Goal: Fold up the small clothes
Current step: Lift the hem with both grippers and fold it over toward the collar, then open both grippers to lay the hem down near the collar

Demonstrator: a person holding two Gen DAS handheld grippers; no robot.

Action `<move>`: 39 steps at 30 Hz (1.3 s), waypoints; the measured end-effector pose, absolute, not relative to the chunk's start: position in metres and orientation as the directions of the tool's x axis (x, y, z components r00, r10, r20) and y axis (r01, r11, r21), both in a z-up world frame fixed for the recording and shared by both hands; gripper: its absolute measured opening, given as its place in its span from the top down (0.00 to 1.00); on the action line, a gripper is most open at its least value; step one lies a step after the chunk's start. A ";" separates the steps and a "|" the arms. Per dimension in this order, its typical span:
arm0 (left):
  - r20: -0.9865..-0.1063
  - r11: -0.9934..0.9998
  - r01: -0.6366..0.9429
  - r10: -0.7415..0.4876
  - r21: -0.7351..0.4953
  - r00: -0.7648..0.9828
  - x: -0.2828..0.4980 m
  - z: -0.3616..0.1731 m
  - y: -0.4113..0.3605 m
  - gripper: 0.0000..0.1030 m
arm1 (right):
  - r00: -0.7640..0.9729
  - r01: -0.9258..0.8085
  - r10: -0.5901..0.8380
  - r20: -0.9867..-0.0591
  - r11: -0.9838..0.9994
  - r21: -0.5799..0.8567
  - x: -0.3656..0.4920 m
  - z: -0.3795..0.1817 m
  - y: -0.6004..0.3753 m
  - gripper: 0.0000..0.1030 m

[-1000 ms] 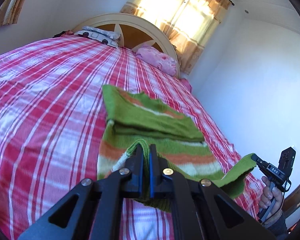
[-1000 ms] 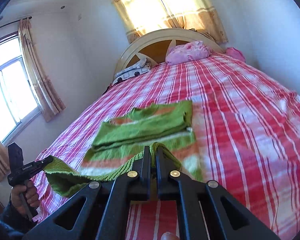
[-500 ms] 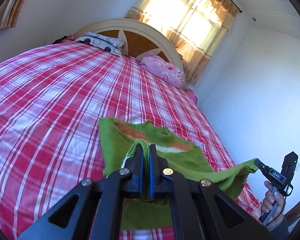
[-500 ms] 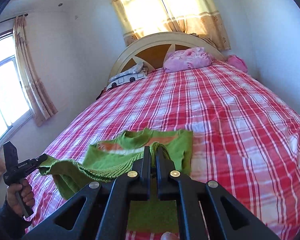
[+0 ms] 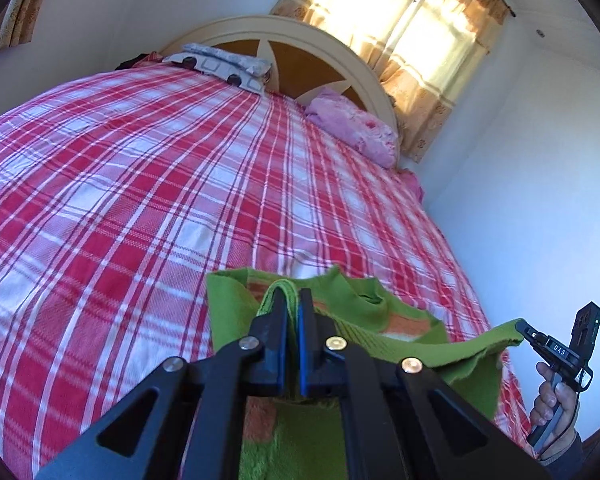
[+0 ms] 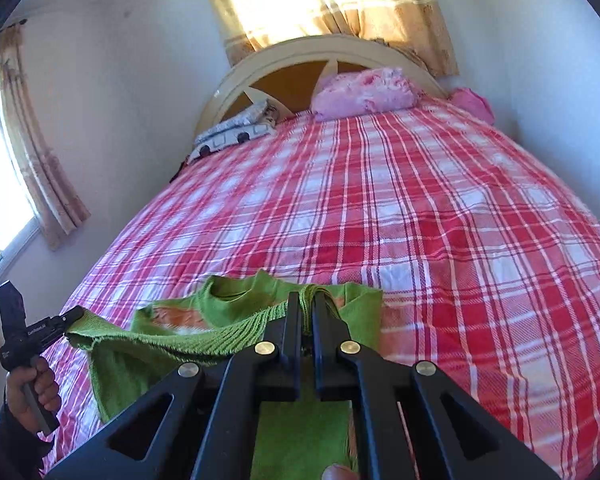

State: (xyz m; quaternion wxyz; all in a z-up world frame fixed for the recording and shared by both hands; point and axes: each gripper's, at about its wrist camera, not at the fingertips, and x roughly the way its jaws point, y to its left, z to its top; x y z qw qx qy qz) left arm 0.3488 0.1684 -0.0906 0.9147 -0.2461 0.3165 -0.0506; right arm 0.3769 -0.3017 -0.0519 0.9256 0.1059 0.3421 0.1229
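A small green knit sweater (image 5: 364,312) with orange and white stripes lies on the red plaid bed (image 5: 140,184). My left gripper (image 5: 293,294) is shut on one corner of its ribbed hem, lifted over the sweater's upper part. My right gripper (image 6: 307,298) is shut on the other hem corner (image 6: 320,291). The hem stretches between them above the sweater (image 6: 236,308). The right gripper also shows in the left wrist view (image 5: 520,326), and the left gripper shows in the right wrist view (image 6: 76,314). The collar lies just beyond both grippers.
A pink pillow (image 5: 352,128) and a folded grey patterned cloth (image 5: 224,66) lie by the cream headboard (image 6: 328,50). Walls stand close on both sides of the bed (image 6: 420,208). Curtained windows are behind the headboard and at the left.
Both grippers have carried the hem forward and up over the sweater toward the collar. The lower striped part is now covered by the folded half.
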 end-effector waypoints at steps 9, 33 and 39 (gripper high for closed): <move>-0.636 0.888 -0.121 -0.217 -0.443 0.741 0.402 -0.131 0.170 0.95 | 0.649 -0.095 0.263 -0.714 0.959 0.267 0.456 -0.104 -0.301 0.97; -0.714 0.988 -0.153 0.088 -0.027 0.694 0.364 -0.156 0.122 0.41 | 0.408 -0.480 0.233 -0.883 0.877 0.010 0.429 -0.176 -0.167 0.47; -0.750 0.968 -0.224 0.064 -0.115 0.659 0.360 -0.176 0.150 0.35 | 0.470 -0.277 0.139 -0.872 0.961 0.004 0.489 -0.187 -0.183 0.46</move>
